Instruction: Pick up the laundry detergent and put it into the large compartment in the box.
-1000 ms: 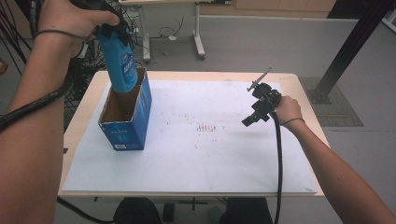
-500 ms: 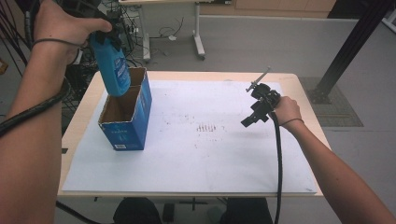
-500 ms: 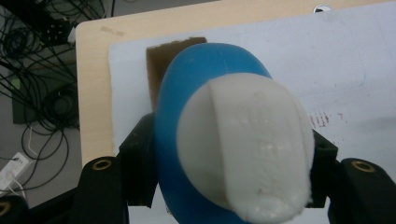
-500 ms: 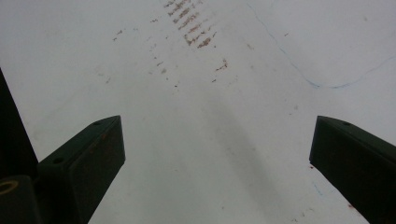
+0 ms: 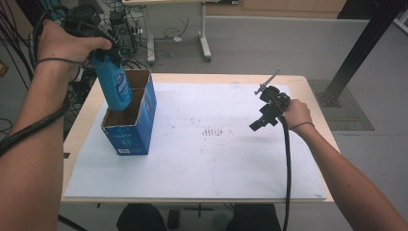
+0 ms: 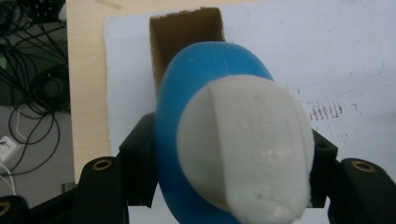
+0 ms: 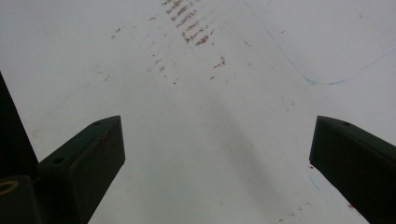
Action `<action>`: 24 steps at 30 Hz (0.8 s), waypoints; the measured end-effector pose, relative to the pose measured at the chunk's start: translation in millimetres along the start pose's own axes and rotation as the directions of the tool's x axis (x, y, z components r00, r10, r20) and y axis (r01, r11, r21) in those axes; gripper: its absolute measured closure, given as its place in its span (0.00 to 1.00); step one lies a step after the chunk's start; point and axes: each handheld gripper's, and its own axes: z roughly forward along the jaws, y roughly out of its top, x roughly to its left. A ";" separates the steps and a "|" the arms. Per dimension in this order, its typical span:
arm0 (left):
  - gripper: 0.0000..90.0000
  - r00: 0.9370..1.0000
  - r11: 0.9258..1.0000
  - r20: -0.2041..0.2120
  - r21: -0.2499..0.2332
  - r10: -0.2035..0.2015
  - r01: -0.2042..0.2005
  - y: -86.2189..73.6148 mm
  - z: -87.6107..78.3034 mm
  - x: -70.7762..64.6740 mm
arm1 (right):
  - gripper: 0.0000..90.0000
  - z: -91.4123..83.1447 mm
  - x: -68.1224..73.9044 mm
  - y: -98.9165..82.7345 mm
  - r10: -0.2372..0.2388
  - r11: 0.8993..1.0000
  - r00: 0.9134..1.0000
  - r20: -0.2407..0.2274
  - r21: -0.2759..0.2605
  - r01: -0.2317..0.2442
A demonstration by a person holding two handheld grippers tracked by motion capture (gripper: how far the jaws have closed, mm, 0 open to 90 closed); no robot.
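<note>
Along the near edge of the light wooden table [image 5: 317, 91], the white paper sheet [image 5: 202, 168] that covers most of the top lies bare from corner to corner, with a narrow strip of wood showing past its left and right sides. Toward the middle of the sheet sits a small patch of reddish-brown marks [image 5: 211, 132], with open paper all around it.

At the right, the right hand-held gripper [image 5: 260, 122] hangs just above the sheet, pointing down and leftward; in the right gripper view its jaws stand wide apart with nothing between them, only marked paper beneath. Its black cable [image 5: 287, 168] runs back along the person's forearm past the near edge.

At the left, the blue rectangular cardboard box [image 5: 131, 130] stands open-topped on the sheet, close to its left border and well apart from the right hand-held gripper. The left hand-held gripper [image 6: 233, 158] is clamped on the blue plastic bottle with a white cap [image 5: 115, 86], jaws pressing its two sides just below the cap. The bottle is held cap-up and tilted, its lower end over the box opening, near the box's far-left rim; whether it touches the cardboard cannot be told.

Beyond the far edge lies grey floor [image 5: 269, 43] with table legs and tangled cables.
</note>
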 end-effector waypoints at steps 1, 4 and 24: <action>0.42 1.000 1.000 0.001 0.005 0.003 -0.003 -0.9 2.2 0.9 | 0.03 0.1 0.0 -0.1 0.000 1.000 1.000 -0.001 0.000 0.000; 0.42 1.000 1.000 0.004 0.015 -0.001 0.001 -3.3 8.6 1.3 | 0.03 0.4 0.1 -0.5 0.003 1.000 1.000 -0.002 0.002 -0.003; 0.42 1.000 0.998 0.006 0.068 0.014 -0.014 -15.5 44.9 3.6 | 0.03 2.0 0.5 -0.5 0.000 1.000 1.000 -0.008 0.008 0.000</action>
